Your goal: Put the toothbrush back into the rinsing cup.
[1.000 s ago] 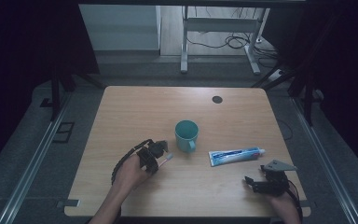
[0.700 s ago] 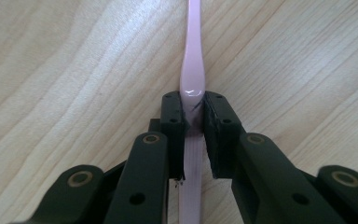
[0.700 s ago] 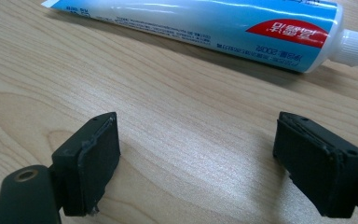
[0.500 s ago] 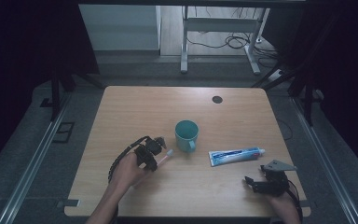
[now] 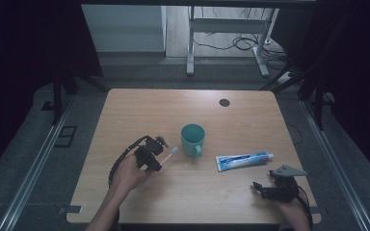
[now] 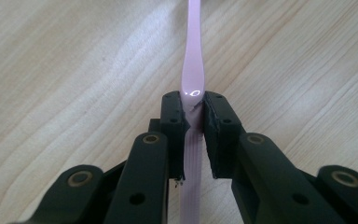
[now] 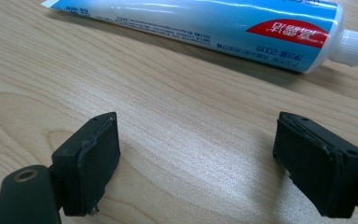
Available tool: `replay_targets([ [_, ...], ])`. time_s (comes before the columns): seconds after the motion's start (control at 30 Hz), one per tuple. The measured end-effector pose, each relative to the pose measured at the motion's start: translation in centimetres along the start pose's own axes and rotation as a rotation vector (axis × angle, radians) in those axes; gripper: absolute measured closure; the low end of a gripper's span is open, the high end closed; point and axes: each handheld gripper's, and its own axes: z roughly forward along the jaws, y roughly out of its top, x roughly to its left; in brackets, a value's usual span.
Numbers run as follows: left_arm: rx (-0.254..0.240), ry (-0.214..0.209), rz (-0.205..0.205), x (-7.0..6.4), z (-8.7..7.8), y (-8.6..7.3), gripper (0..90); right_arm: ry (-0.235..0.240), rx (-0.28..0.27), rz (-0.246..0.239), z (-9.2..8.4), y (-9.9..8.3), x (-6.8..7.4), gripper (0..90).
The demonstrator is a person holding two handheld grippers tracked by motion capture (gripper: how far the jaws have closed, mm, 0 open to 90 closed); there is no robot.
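Note:
My left gripper (image 5: 154, 155) is shut on the handle of a pink toothbrush (image 6: 193, 70), whose head (image 5: 173, 151) points toward a teal mug (image 5: 192, 139) at the table's middle. In the left gripper view the jaws clamp the handle just above the wooden tabletop. A blue and white toothpaste tube (image 5: 244, 160) lies right of the mug, cap to the right. My right gripper (image 5: 264, 188) rests near the front right edge, open, with bare wood between its jaws and the tube (image 7: 205, 28) a little ahead.
The wooden table (image 5: 139, 110) has a round dark cable hole (image 5: 224, 102) at the back right. Beyond the far edge stand metal desk legs (image 5: 190, 43) and floor cables.
My left gripper has lifted and carried the toothbrush up and right, closer to the mug. The right gripper has stayed put.

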Motion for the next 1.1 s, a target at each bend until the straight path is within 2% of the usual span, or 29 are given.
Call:
replay_targets([
  [0.7,-0.212,-0.03,0.003,0.4,-2.8,-0.1,78.7,0.001,0.001,0.0,0.0,0.0,0.0,14.2],
  [1.1,-0.336,-0.039,0.006,0.3,-4.2,0.9,78.7,0.001,0.0,-0.001,0.0,0.0,0.0,14.2],
])
